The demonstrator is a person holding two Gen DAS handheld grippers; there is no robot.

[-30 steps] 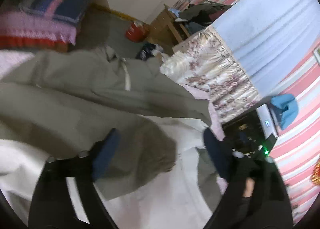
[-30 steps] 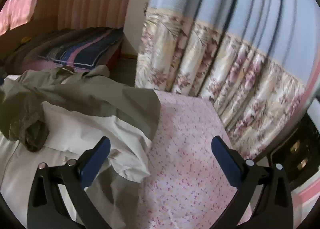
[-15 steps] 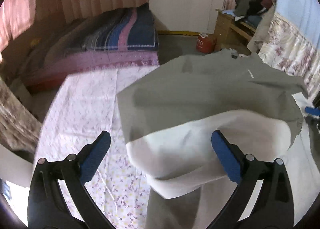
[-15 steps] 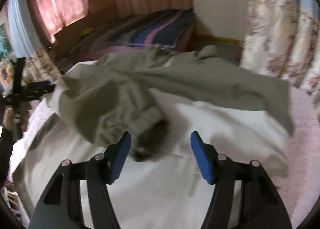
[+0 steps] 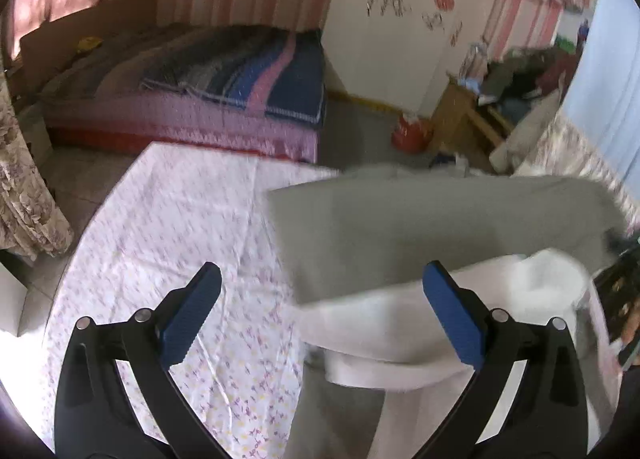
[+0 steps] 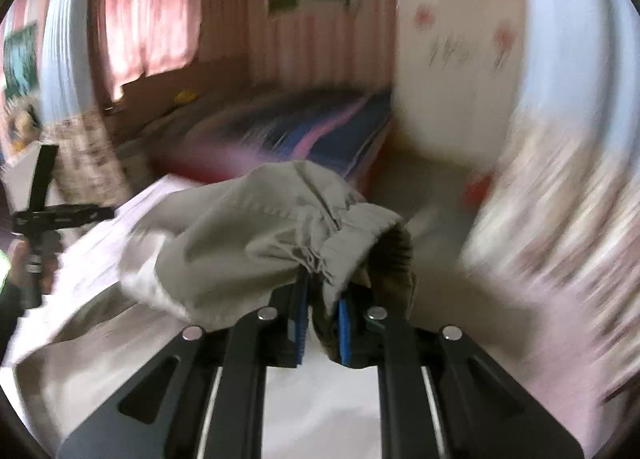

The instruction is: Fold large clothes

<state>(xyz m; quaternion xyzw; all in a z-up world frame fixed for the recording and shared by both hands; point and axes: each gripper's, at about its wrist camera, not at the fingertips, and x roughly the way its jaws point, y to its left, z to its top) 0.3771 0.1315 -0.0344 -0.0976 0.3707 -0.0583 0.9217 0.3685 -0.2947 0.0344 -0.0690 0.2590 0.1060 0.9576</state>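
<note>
We have the large grey-green jacket with white lining spread on the pink floral sheet, ahead and right of the left gripper, whose jaws stand wide and empty. The right gripper has just been closing; its blue pads now pinch the gathered elastic cuff of the sleeve directly in front. We judge the sleeve should be carried flat across the body, tension low, while the left hand stays clear.
</note>
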